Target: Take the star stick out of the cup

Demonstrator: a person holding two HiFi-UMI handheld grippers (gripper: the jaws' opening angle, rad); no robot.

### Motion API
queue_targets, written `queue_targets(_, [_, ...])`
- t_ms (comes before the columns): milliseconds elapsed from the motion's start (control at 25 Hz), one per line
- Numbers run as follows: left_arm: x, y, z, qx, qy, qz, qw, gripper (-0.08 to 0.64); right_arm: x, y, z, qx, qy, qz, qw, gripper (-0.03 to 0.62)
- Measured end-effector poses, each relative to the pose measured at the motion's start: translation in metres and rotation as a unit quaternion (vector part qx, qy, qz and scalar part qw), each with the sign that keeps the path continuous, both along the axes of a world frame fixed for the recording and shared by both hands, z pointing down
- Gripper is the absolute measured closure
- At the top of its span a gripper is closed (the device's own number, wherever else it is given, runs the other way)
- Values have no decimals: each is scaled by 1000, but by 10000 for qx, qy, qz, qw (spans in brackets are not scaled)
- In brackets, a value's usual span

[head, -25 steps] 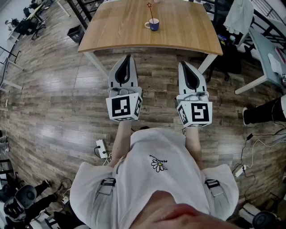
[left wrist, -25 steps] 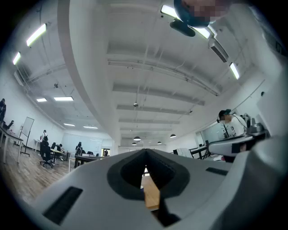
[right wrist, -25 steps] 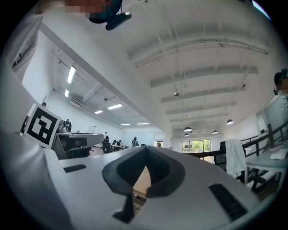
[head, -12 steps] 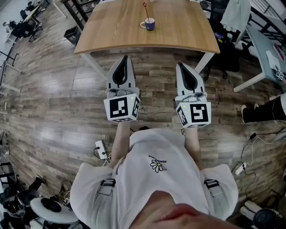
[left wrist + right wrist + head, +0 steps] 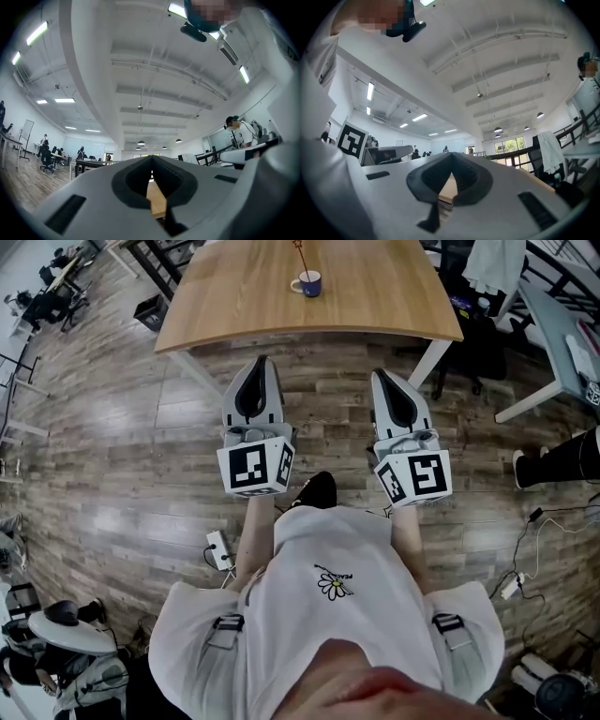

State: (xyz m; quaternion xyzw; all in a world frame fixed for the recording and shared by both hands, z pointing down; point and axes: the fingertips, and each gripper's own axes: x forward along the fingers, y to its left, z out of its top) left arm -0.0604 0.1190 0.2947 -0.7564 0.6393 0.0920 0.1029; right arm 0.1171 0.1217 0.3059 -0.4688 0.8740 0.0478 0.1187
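Since the bench (image 5: 375,310) is well ahead, left tongs (image 5: 261,364) and right tongs (image 5: 384,377) hang pinched together, empty, over the floor; star stick (image 5: 300,251) stands in the cup (image 5: 308,283) on the bench, untouched.

A white T-shirt (image 5: 309,652) with a small daisy (image 5: 333,587) and grey buckles (image 5: 225,622) is worn. The left gripper (image 5: 258,362) and right gripper (image 5: 382,376) are coloured white.
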Motion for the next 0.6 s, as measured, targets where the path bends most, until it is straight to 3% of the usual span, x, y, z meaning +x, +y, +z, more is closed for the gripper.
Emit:
queue_targets(400, [-9, -36, -10, 137, 224, 68, 9996, 545, 14, -33, -6, 80, -125, 218, 9997, 586])
queue_targets(600, [-5, -73, -22, 313, 368, 323, 9983, 545, 29, -63, -15, 211, -316, 454, 9982, 586])
